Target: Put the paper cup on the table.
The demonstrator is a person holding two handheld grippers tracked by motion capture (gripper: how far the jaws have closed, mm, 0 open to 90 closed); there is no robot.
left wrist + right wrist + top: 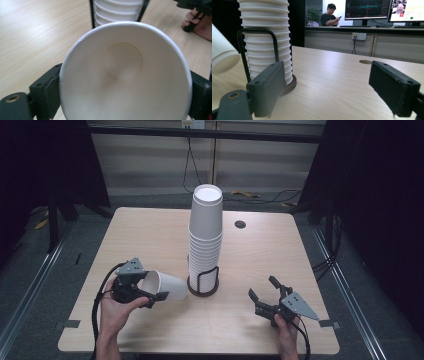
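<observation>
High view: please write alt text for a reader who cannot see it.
The left gripper holds a white paper cup on its side by the rim, its base pointing toward a tall stack of cups in a black wire holder at the middle of a wooden table. The right gripper rests at the table's right with its fingers open, holding nothing.

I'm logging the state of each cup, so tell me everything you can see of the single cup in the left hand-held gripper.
The cup is plain white and looks like paper, with a rolled rim, a faint side seam and a round recessed bottom. It is empty and looks undented. It lies on its side, mouth toward the left hand-held gripper, bottom toward the stack in its holder. The black jaws press its rim from both sides. Whether it touches the table or holder is unclear.
</observation>
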